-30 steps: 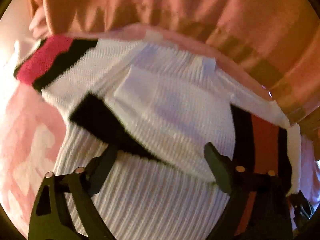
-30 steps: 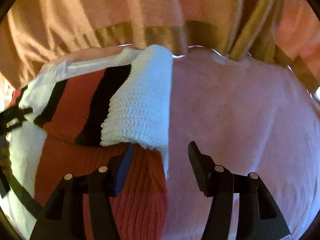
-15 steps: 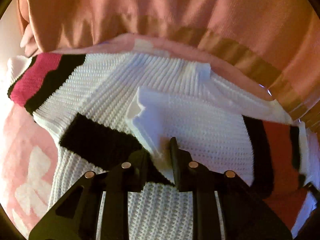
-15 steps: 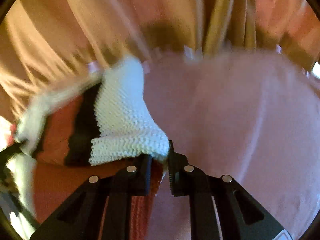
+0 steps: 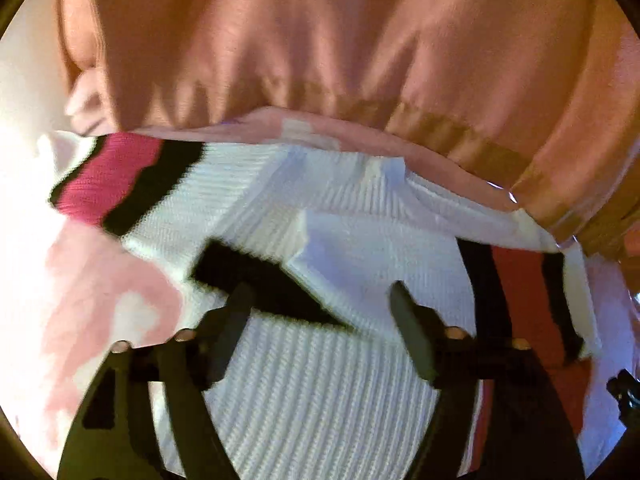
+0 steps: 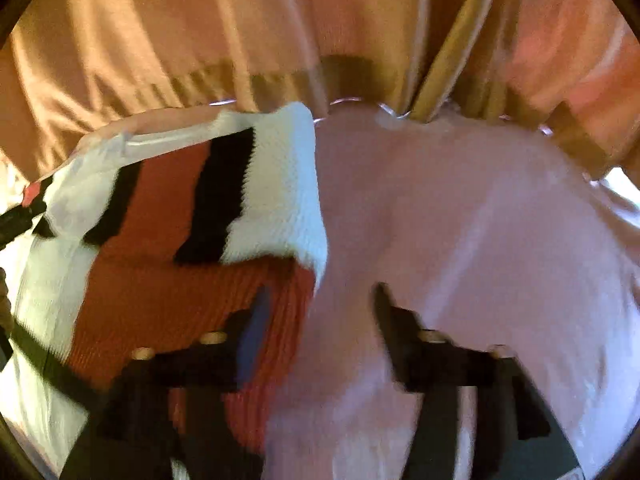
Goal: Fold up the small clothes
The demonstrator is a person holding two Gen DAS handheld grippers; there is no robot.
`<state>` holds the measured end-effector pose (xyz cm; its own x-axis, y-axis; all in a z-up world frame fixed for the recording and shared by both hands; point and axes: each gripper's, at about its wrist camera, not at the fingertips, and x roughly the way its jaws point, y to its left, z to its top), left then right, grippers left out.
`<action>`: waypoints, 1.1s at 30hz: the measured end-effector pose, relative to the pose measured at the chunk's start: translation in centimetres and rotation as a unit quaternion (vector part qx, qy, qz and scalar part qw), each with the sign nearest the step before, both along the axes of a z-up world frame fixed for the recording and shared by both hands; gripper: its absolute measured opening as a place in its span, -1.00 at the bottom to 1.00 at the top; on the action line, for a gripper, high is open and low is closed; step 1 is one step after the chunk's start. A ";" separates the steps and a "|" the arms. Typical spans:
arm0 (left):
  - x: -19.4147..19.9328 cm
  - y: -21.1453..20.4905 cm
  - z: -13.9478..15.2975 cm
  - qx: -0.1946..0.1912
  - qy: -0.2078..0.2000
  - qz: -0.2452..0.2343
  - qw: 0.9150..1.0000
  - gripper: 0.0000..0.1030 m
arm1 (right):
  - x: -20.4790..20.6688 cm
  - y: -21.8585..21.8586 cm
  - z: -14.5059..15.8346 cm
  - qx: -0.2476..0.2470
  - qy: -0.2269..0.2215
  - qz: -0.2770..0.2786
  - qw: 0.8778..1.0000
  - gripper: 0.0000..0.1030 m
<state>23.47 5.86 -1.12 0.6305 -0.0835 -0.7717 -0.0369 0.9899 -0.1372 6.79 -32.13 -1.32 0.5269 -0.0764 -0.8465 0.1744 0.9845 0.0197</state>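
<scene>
A small knit sweater (image 5: 320,392), white with black and red bands, lies flat on a pink cloth (image 5: 100,312). Its left sleeve (image 5: 360,264) is folded across the white body. My left gripper (image 5: 320,308) is open and empty, just over that folded sleeve's lower edge. In the right wrist view the sweater's right sleeve (image 6: 256,208) lies folded over the orange-red part of the body (image 6: 168,304). My right gripper (image 6: 320,312) is open and empty, over the sweater's right edge and the pink cloth (image 6: 460,220).
An orange curtain-like fabric (image 5: 340,40) hangs along the far edge of the surface, also in the right wrist view (image 6: 240,32). The left gripper's body (image 6: 16,220) shows at the left edge of the right wrist view.
Half a second ago both grippers were shut on the folded sleeves. Both have now opened and let go; the sleeves lie flat on the sweater body.
</scene>
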 end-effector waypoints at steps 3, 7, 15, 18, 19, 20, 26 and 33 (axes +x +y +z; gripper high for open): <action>-4.2 1.9 1.0 0.002 0.008 0.001 1.000 0.67 | -5.0 1.6 -0.4 0.064 0.008 -0.001 0.998 0.27; -10.3 4.3 -0.1 0.018 0.032 -0.004 0.999 0.68 | -10.9 4.7 -4.6 0.153 0.057 0.007 0.987 0.28; -16.4 8.2 -6.1 -0.009 0.135 0.016 0.991 0.13 | -13.8 9.0 -6.9 0.140 0.067 0.023 0.988 -0.78; -17.1 7.2 -5.6 -0.003 0.125 -0.015 0.992 -0.77 | -14.3 8.5 -4.6 0.135 0.035 0.011 0.990 -0.81; -17.6 6.9 -5.1 -0.008 0.122 -0.024 0.992 -0.80 | -14.8 8.2 -3.6 0.134 0.026 0.009 0.991 -0.81; -17.9 6.6 -4.7 -0.009 0.121 -0.032 0.992 -0.83 | -15.6 7.9 -2.6 0.131 0.021 0.006 0.991 -0.82; -20.9 5.0 -4.4 0.012 0.151 -0.083 0.985 -0.84 | -19.7 5.5 -3.3 0.096 0.091 0.000 0.991 -0.77; -13.2 9.2 0.9 -0.043 0.074 0.020 0.996 0.48 | -13.6 5.7 3.9 -0.009 -0.026 -0.029 0.999 0.12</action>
